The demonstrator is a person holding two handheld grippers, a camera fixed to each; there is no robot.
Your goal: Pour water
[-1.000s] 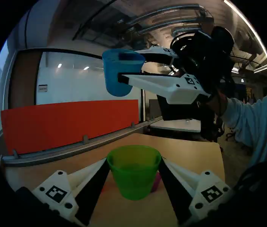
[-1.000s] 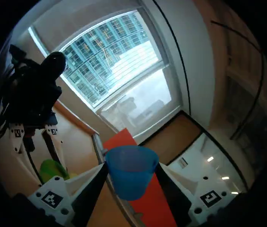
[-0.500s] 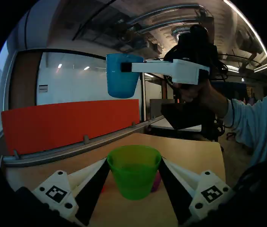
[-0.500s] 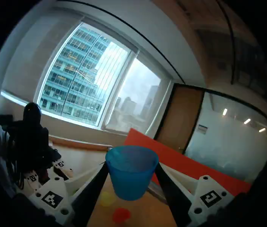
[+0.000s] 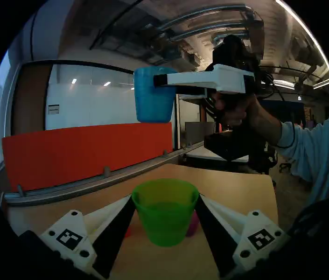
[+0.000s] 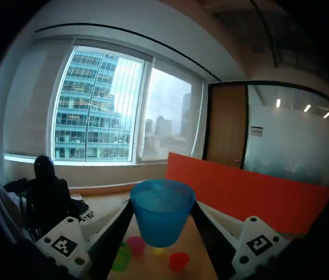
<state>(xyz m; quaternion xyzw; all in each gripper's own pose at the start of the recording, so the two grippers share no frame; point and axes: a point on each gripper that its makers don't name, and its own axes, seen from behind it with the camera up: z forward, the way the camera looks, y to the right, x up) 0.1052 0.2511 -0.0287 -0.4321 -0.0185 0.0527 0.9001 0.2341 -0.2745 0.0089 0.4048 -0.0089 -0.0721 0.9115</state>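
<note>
Two cups held: L gripper (image 5: 164,199) is squeezing both fingers on green cup (image 5: 165,221), low over table (image 5: 239,186); R gripper (image 6: 162,205) is pinching blue cup (image 6: 162,224) upright, well above. Prob. not pouring atm; next move is needing blue's rim over green, slow tilt

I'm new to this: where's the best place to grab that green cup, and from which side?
Pinch the green cup on opposite sides of its wall, just under the rim, coming in level from the side, as the left hand-held gripper does. It stands upright and narrows downward, so the wider top should resist slipping through, and the mouth is left clear.
</note>
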